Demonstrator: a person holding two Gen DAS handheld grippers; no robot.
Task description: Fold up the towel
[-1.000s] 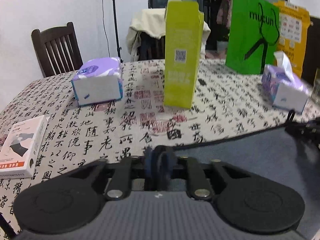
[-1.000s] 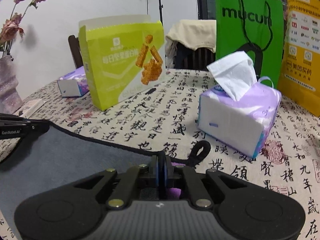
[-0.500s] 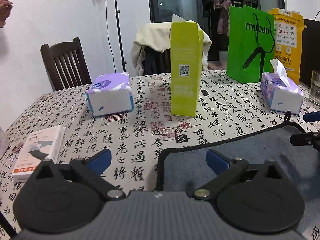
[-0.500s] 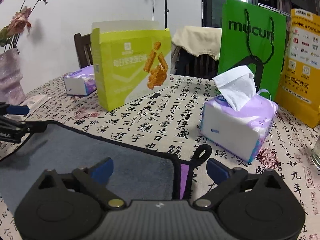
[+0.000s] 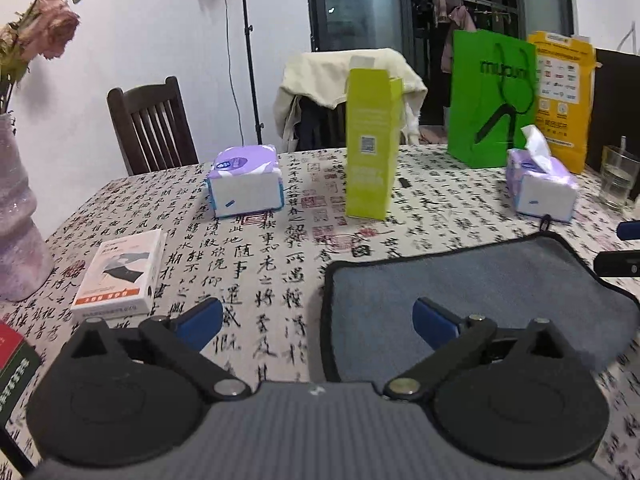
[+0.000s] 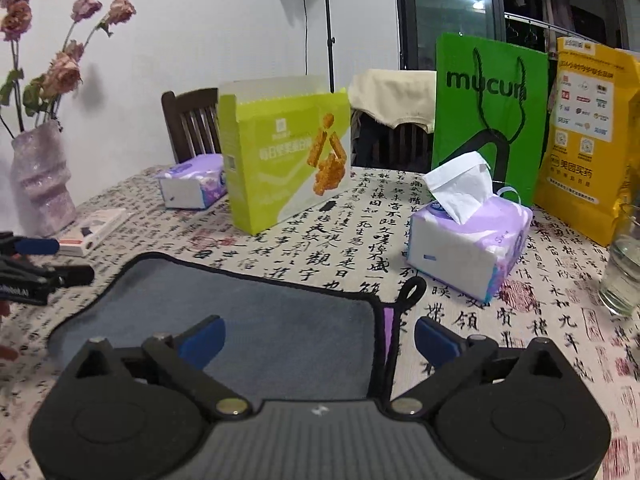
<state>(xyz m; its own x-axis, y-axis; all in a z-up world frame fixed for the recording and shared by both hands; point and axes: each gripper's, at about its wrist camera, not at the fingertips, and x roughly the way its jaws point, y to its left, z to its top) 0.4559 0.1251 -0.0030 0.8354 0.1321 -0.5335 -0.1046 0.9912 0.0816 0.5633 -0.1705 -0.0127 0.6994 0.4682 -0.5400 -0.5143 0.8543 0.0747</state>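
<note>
Both grippers spread wide above a folded grey towel on the calligraphy-print tablecloth.

The left gripper (image 5: pixel 318 322) hangs with its blue-tipped fingers apart over the towel's (image 5: pixel 472 280) left edge, holding nothing; the right gripper (image 6: pixel 318 336) is likewise spread and empty, straddling the towel's (image 6: pixel 256 320) right edge by the black hanging loop (image 6: pixel 412 292). Beyond the towel stand a lime snack box (image 6: pixel 286 164), an opened tissue pack (image 6: pixel 468 236) and a green paper bag (image 6: pixel 490 116).
</note>
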